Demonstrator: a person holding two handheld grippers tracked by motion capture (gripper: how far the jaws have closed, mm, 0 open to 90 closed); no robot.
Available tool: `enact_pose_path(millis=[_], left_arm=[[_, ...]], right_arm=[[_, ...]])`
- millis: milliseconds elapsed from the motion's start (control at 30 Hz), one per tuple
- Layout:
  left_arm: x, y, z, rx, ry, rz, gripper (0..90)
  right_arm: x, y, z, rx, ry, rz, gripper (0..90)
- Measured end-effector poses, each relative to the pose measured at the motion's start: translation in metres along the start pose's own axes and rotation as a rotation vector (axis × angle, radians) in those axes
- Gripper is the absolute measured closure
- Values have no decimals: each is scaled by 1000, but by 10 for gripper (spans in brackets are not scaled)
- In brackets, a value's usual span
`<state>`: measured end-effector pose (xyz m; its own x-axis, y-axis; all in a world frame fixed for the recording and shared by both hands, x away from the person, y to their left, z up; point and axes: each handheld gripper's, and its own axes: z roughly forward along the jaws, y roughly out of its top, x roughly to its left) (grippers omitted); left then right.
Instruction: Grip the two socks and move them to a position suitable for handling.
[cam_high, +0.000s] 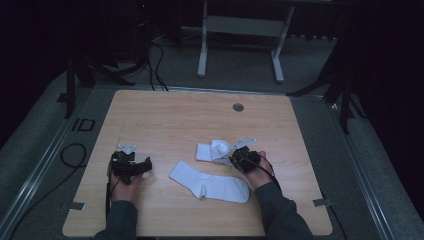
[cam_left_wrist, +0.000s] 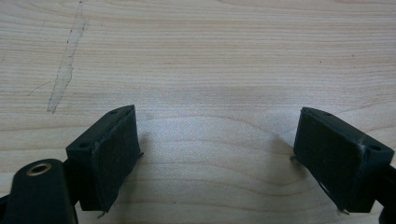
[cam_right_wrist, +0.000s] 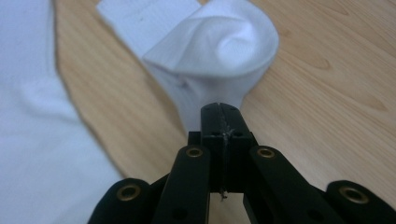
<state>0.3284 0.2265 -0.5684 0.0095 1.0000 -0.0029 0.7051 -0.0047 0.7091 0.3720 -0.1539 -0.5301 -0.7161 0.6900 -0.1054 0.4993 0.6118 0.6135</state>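
Note:
Two white socks lie on the wooden table (cam_high: 165, 115). One sock (cam_high: 210, 182) lies flat near the front middle, and its edge shows in the right gripper view (cam_right_wrist: 28, 140). The other sock (cam_high: 212, 150) is bunched and folded over on itself. My right gripper (cam_high: 232, 156) (cam_right_wrist: 222, 109) is shut on the fabric of this folded sock (cam_right_wrist: 219, 51), at its near end. At the front left, my left gripper (cam_high: 142, 165) (cam_left_wrist: 217, 130) stands open over bare wood with nothing between its jaws.
A round cable hole (cam_high: 238, 107) sits near the table's far edge. A strip of old tape residue (cam_left_wrist: 65, 70) marks the wood ahead of the left gripper. Beyond the table stand a white desk frame (cam_high: 202, 50) and cables on the floor (cam_high: 157, 70).

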Motion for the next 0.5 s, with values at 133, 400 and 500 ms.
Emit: enact_pose_path(millis=[133,400,500], left_arm=[[0,0,0,-1,0,0,140],[0,0,0,-1,0,0,141],[0,0,0,-1,0,0,141]], right_arm=[[1,2,16,20,12,-7,895],[11,-2,17,19,46,-52,896],[16,-4,15,11,75,-64,894]])
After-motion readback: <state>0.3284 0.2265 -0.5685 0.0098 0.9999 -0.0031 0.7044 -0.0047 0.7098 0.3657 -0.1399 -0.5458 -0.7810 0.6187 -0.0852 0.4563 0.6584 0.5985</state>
